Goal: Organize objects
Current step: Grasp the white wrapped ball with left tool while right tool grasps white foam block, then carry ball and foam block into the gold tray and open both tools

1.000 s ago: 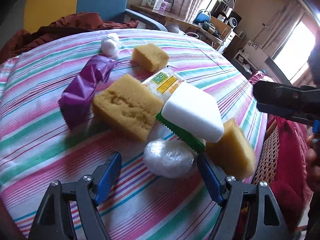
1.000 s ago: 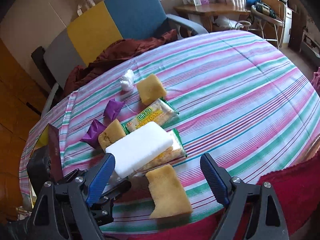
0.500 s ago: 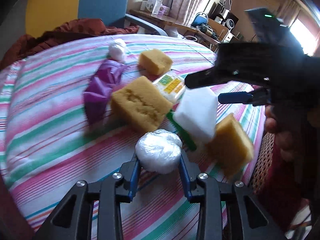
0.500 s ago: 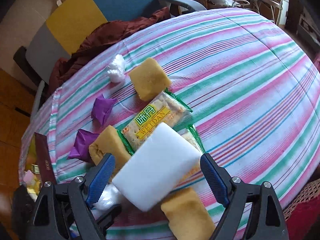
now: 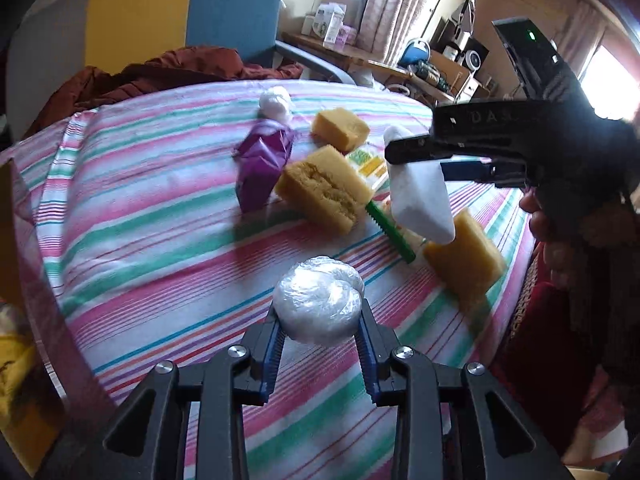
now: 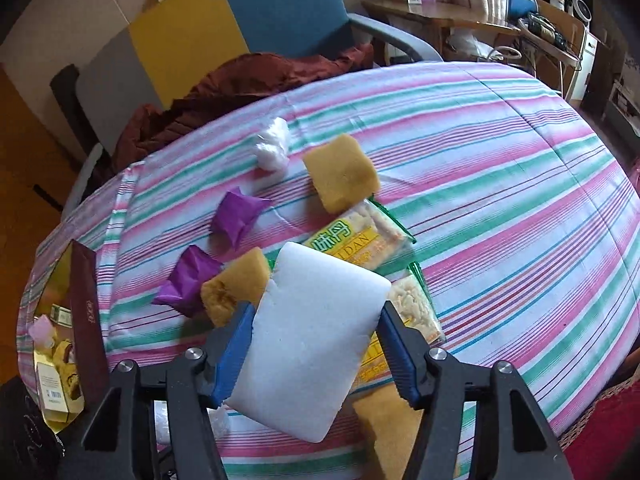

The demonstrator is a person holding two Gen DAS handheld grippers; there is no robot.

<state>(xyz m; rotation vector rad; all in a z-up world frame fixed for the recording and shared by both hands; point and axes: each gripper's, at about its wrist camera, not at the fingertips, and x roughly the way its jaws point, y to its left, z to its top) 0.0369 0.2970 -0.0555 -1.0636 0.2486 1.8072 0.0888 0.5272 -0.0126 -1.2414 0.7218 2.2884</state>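
Note:
My left gripper [image 5: 320, 326] is shut on a clear-wrapped white ball [image 5: 319, 299], held just above the striped tablecloth [image 5: 152, 200]. My right gripper [image 6: 316, 324] is shut on a white foam block [image 6: 316, 328] and holds it lifted over the pile; the block [image 5: 420, 196] and that gripper [image 5: 416, 156] also show in the left wrist view. Below lie three yellow sponges [image 6: 340, 174] [image 6: 236, 286] [image 5: 464, 260], two green cracker packs [image 6: 360, 240], two purple packets [image 6: 238, 218] [image 6: 188, 280] and a white wad [image 6: 274, 148].
A gold box with a dark red lid [image 6: 82, 320] holding small items stands at the table's left edge. A chair with a dark red garment [image 6: 256, 80] is behind the table. The right side of the tablecloth [image 6: 520, 200] is bare.
My left gripper closed on the wrapped ball and raised it. My right gripper came in over the pile, closed on the white foam block and lifted it off the cracker packs.

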